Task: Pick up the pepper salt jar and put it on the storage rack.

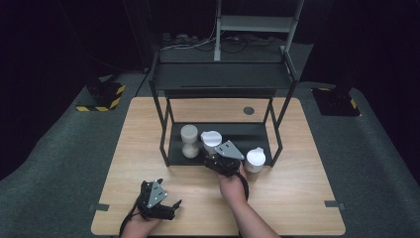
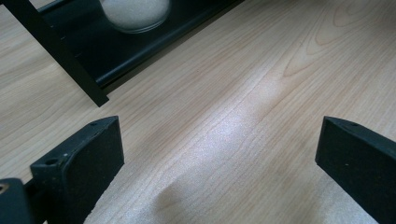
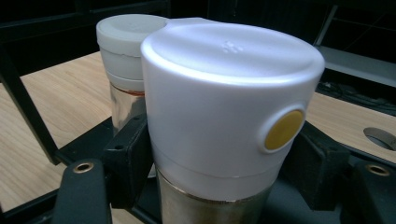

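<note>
The right claw (image 1: 216,159) is clamped on a canister with a white cap (image 3: 229,107), its two black pads pressing the cap's lower edge from either side; a round yellow button sits on the cap's side, and below the cap the body is shiny metal; in the high view this canister (image 1: 211,141) stands at the front of the lower shelf of a black metal rack (image 1: 220,77), with the person's right hand and forearm reaching up to it from the bottom edge; just behind and beside it stands an hourglass-shaped jar with a pale grey lid (image 3: 128,44), close enough that I cannot tell whether the two touch; the same jar (image 1: 189,141) sits left of the held canister on the shelf; a second white-capped canister (image 1: 255,159) stands to the right, by the rack's front right leg; the left claw (image 1: 166,208) rests low on the wooden worktop (image 1: 297,198) near its front edge, well apart from the rack, its jaws spread wide with only bare wood between them; in the left gripper view a rack leg and the rounded bottom of a jar of white grains (image 2: 135,14) show at the top.
</note>
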